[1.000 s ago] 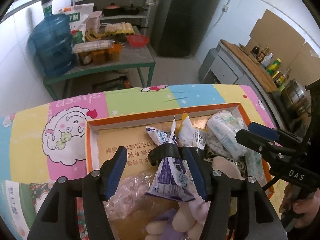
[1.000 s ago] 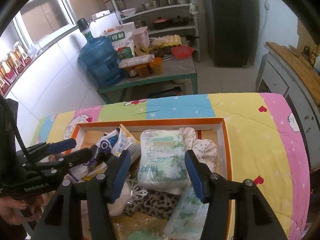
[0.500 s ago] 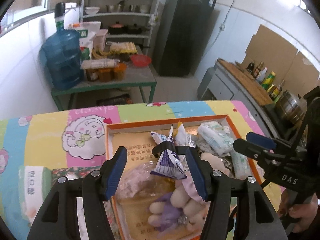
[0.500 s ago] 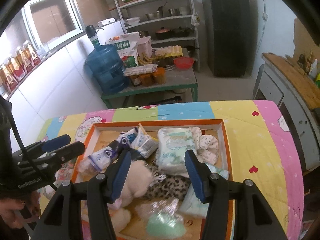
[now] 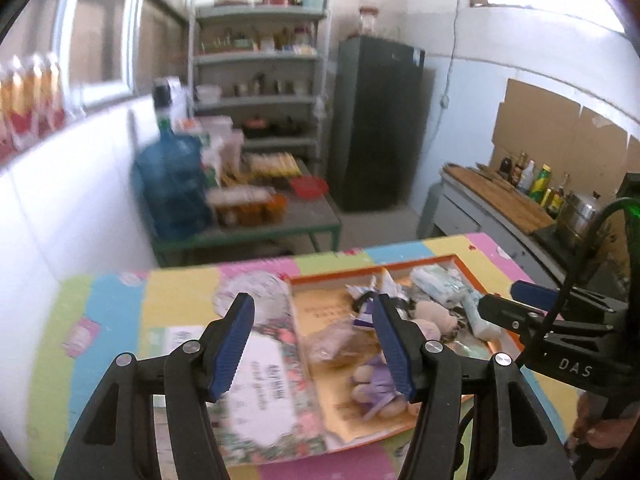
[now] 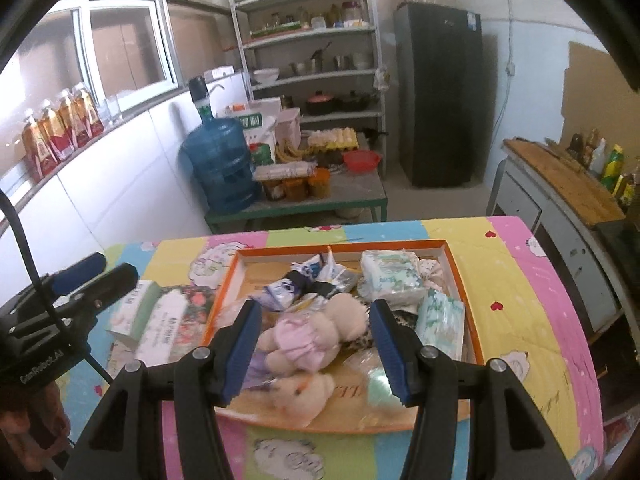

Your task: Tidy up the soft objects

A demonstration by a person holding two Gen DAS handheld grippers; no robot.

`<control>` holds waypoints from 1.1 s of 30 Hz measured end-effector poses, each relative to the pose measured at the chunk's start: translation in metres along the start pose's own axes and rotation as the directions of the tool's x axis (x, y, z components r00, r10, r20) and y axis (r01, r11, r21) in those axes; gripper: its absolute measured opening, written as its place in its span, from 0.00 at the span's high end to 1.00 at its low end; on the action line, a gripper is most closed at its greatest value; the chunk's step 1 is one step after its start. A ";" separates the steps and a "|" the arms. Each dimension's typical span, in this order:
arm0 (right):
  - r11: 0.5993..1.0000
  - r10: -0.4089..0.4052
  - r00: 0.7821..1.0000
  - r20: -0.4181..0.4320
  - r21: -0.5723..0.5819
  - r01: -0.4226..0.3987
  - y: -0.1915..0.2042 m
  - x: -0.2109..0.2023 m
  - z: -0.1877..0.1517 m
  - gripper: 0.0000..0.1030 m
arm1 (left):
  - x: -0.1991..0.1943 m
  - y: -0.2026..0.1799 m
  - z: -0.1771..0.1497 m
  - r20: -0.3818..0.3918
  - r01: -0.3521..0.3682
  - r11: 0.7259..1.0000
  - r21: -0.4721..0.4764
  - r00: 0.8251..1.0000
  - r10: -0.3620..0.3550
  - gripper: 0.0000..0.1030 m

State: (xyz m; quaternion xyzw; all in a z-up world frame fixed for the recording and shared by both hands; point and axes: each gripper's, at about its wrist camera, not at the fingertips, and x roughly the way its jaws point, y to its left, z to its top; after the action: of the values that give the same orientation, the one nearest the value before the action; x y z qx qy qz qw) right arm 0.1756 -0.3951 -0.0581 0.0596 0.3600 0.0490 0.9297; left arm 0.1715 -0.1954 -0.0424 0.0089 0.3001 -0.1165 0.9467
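Orange-rimmed box (image 6: 454,258) sits on the pastel patchwork cloth (image 6: 516,280), soft stuff piled inside. Contents, right wrist view: cream plush toy in a pink dress (image 6: 316,332) at centre, second cream plush (image 6: 298,394) at the near edge, white tissue pack (image 6: 390,276) at the back right, pale green tissue pack (image 6: 440,316) against the right wall, blue-white pouch (image 6: 286,292) with a black band at the back centre, mint-green item in clear wrap (image 6: 378,390) near right. Leopard-print fabric (image 6: 360,340) shows under the plush.

Left of the box, on the cloth: floral-print box (image 6: 170,328) and a light green box (image 6: 134,312), side by side, touching.

Left gripper (image 5: 312,344): jaws wide apart, holding nothing, raised above the box's left wall; that view is motion-blurred. Right gripper (image 6: 316,350): jaws wide apart, holding nothing, raised over the near half of the box, the dressed plush framed between the fingers but not touched.
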 end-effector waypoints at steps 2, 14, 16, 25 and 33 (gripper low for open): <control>1.000 -0.007 1.000 0.027 0.001 0.007 0.011 -0.015 -0.005 0.45 | -0.021 0.002 -0.002 0.036 -0.018 1.000 0.007 0.999 0.018 0.39; 0.998 -0.059 0.988 0.145 -0.017 0.062 0.079 -0.104 -0.047 0.46 | -0.125 0.032 -0.033 0.091 -0.038 0.998 -0.049 0.995 0.043 0.39; 0.997 -0.065 0.985 0.162 -0.019 0.069 0.089 -0.118 -0.054 0.45 | -0.141 0.035 -0.041 0.101 -0.026 0.998 -0.057 0.994 0.032 0.39; 0.992 -0.126 0.970 0.206 0.010 0.127 0.118 -0.180 -0.098 0.45 | -0.208 0.038 -0.075 0.141 -0.026 0.999 -0.048 0.990 0.032 0.39; 0.990 -0.141 0.965 0.222 0.026 0.139 0.131 -0.221 -0.131 0.45 | -0.256 0.035 -0.099 0.173 -0.027 0.999 -0.040 0.984 0.033 0.39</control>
State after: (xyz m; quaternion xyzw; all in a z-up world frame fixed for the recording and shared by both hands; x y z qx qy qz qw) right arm -0.0820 -0.2854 0.0116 0.0441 0.2570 -0.0255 0.9651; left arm -0.0796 -0.0978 0.0206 -0.0144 0.2183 -0.0970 0.9710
